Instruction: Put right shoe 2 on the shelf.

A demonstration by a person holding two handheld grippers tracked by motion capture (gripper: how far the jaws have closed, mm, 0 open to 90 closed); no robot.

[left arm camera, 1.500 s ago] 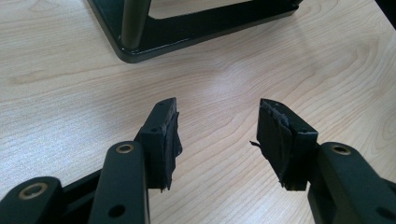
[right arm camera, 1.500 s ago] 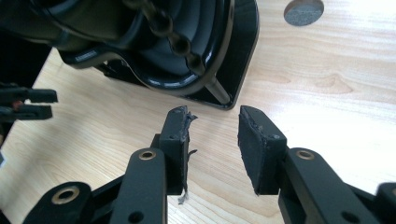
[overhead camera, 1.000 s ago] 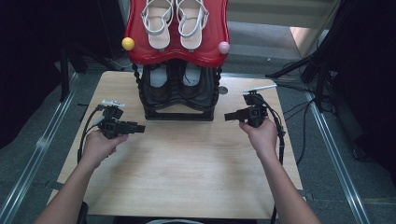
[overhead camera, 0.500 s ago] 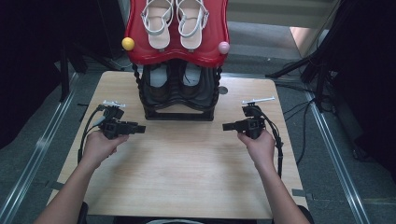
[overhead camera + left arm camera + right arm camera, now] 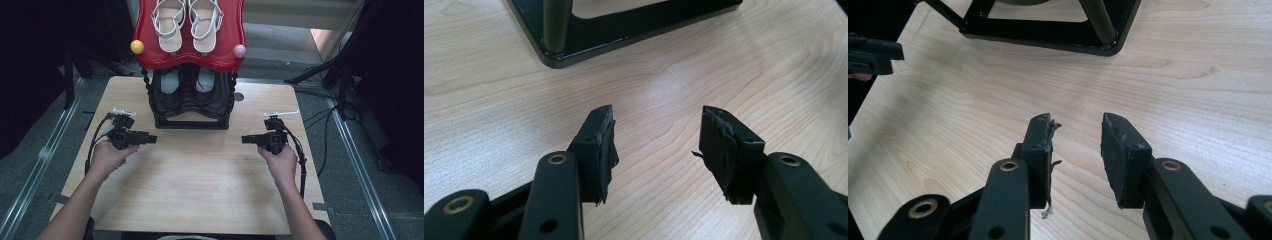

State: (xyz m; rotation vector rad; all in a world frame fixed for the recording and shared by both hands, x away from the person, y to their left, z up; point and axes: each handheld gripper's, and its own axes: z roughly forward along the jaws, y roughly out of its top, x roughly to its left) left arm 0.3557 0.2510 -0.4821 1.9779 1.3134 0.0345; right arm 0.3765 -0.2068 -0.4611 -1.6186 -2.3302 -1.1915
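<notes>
A shoe rack stands at the back middle of the wooden table [image 5: 200, 175]. Its red top shelf [image 5: 192, 55] carries a pair of white sandals [image 5: 190, 20], and its black lower shelf [image 5: 192, 100] holds dark shoes. My left gripper [image 5: 152, 139] hovers at the left, in front of the rack, pointing right with jaws open and empty [image 5: 656, 137]. On the right, my right gripper [image 5: 245, 139] points left toward it, also open and empty [image 5: 1077, 140]. The rack's black base frame [image 5: 624, 30] [image 5: 1048, 35] lies just beyond each gripper's jaws.
A yellow ball [image 5: 137, 46] and a pink ball [image 5: 239, 50] sit at the red shelf's front corners. A round grommet [image 5: 239, 96] is set into the table right of the rack. Cables [image 5: 302, 150] trail from both grippers. Metal rails [image 5: 360, 165] run along the floor.
My right gripper has drawn nearer along the table and turned to point straight left. The left gripper has barely moved.
</notes>
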